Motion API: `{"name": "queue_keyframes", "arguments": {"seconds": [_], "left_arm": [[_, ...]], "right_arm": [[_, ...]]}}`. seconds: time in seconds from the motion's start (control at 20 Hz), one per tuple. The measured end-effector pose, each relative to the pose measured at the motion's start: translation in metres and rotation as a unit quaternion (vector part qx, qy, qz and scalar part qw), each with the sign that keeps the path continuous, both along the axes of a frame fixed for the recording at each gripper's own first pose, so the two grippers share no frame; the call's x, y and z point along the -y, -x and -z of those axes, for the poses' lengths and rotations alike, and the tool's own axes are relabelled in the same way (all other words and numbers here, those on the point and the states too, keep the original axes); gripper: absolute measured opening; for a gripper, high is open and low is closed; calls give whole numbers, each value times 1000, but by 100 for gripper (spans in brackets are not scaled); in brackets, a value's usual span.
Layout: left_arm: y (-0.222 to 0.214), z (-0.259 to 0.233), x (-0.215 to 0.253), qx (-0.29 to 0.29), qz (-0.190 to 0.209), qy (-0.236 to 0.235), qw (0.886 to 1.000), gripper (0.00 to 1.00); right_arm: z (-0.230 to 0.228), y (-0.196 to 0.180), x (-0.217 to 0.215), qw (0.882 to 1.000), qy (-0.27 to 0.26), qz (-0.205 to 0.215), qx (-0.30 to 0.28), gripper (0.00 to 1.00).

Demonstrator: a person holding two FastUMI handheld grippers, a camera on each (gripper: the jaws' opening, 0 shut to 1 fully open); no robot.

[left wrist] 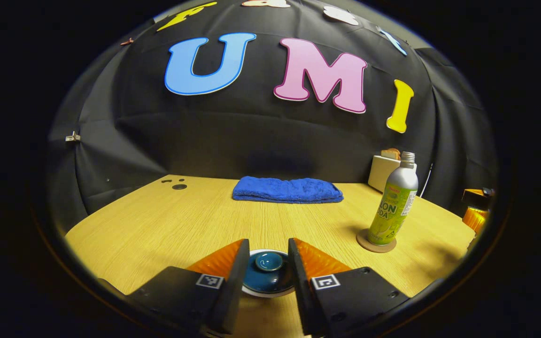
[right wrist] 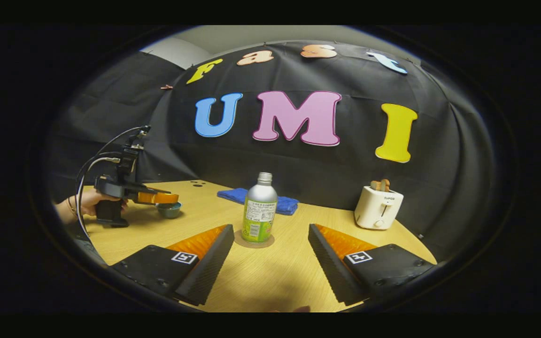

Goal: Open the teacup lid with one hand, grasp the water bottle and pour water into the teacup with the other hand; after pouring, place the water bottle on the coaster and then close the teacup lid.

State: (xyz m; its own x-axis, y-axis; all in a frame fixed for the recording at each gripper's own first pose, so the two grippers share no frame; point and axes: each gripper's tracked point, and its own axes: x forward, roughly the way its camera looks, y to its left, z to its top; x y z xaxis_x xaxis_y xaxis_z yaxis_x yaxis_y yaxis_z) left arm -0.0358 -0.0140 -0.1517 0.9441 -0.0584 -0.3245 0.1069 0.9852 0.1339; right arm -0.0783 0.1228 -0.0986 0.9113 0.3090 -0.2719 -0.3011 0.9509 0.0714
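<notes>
The dark blue teacup lid (left wrist: 267, 272) with its round knob lies on the teacup, low in the left gripper view. My left gripper (left wrist: 268, 244) straddles it, open, with a gap between each finger and the knob. In the right gripper view the left gripper (right wrist: 158, 197) hovers just over the teal teacup (right wrist: 170, 210), with a hand (right wrist: 82, 202) holding it. The silver and green water bottle (left wrist: 395, 206) stands upright on a round cork coaster (left wrist: 376, 245). My right gripper (right wrist: 271, 229) is open wide, a short way in front of the bottle (right wrist: 259, 211) and coaster (right wrist: 254, 242).
A folded blue towel (left wrist: 287, 190) lies at the back of the wooden table (left wrist: 158, 225). A white toaster (right wrist: 378, 206) with toast stands at the back right. The table's far edge meets the black cloth wall.
</notes>
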Motion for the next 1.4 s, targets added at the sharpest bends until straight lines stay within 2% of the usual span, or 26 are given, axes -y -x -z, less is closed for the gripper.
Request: {"name": "queue_keyframes", "arguments": {"seconds": [0.05, 0.1, 0.25, 0.35, 0.5, 0.75, 0.9, 1.2, 1.4], "left_arm": [[3, -5, -2, 9, -5, 10, 1000, 64], [5, -7, -3, 13, -8, 20, 1000, 64], [16, -17, -6, 31, -17, 42, 998, 86], [27, -30, -7, 54, -19, 46, 997, 89], [54, -50, -4, 91, -20, 52, 994, 91], [96, -43, 5, 98, -10, 65, 993, 91], [99, -44, 11, 99, 0, 63, 993, 91], [99, -44, 12, 108, 4, 54, 993, 92], [96, -44, 1, 116, -8, 34, 993, 91]], "right_arm": [[-2, 0, -1, 1000, -4, 1, 1, 98], [-3, 0, -1, 1000, -5, 1, 0, 98], [-6, 2, -2, 1000, -7, 0, -1, 98], [-7, 4, -5, 1000, -9, -2, -2, 98], [-7, 8, -6, 1000, -16, 5, -9, 98], [-5, 19, -5, 999, -25, 32, -19, 98], [-8, 24, -8, 998, -37, 56, -6, 98], [0, 25, -16, 996, -47, 73, 14, 98], [9, 23, -15, 996, -42, 78, 8, 98]]}}
